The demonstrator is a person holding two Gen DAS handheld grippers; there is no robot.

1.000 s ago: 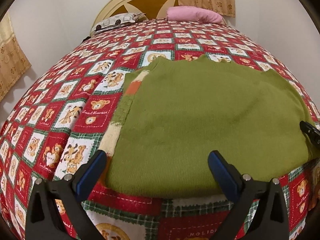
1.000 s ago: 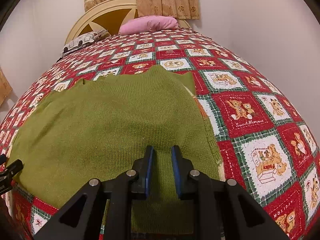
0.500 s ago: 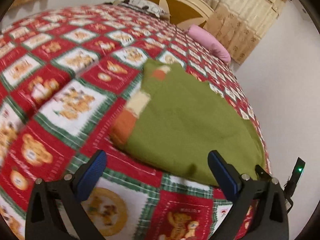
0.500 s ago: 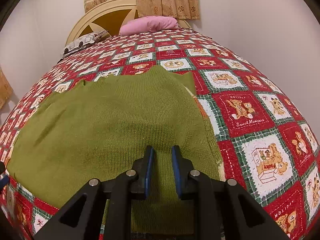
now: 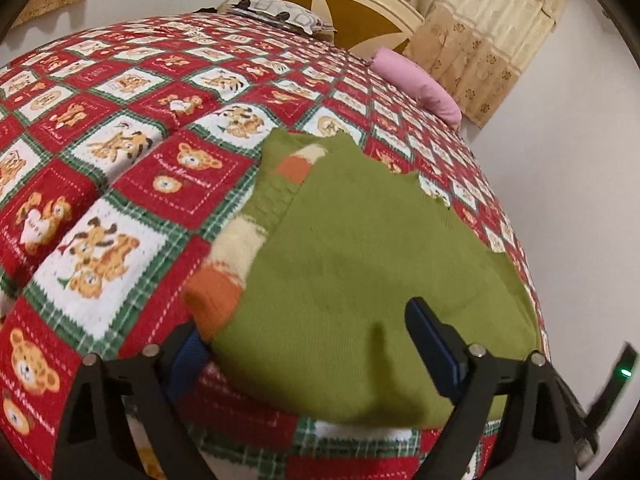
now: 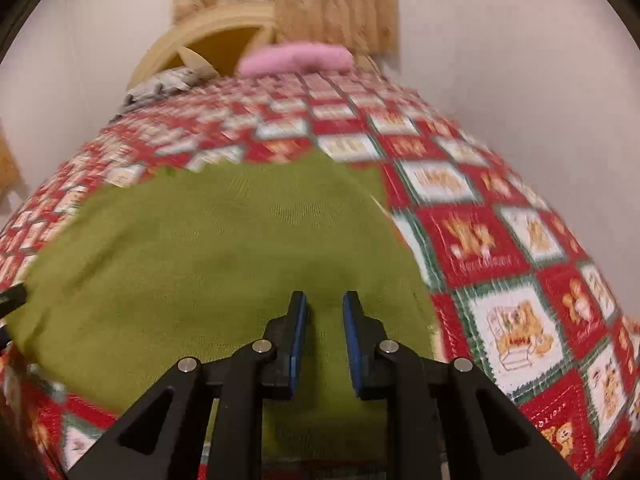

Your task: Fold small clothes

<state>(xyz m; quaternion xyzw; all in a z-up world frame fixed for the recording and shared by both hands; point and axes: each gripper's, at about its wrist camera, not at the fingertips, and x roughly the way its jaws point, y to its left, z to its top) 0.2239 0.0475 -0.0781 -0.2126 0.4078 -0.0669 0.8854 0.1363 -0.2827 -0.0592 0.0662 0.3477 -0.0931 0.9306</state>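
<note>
A folded green sweater (image 5: 360, 260) lies on the red teddy-bear bedspread (image 5: 100, 160), a cream-and-orange striped sleeve (image 5: 216, 292) sticking out along its left edge. My left gripper (image 5: 310, 348) straddles the near left corner with its jaws wide and closing. One finger is beside the orange cuff, the other is over the green knit, and neither pad presses on it. In the right wrist view the sweater (image 6: 224, 248) fills the middle. There my right gripper (image 6: 324, 336) is at the near edge, its narrow gap filled with green knit.
A pink pillow (image 5: 416, 84) and a patterned pillow (image 5: 276, 10) lie against the cream headboard (image 5: 360, 8) at the far end. A white wall (image 6: 520, 80) runs close along the bed's right side. Bare bedspread (image 6: 500, 240) stretches right of the sweater.
My left gripper has rolled and swung to the sweater's near left corner by the orange cuff, its jaws a little narrower. The right wrist view has tilted up slightly and blurred, with the grip unchanged.
</note>
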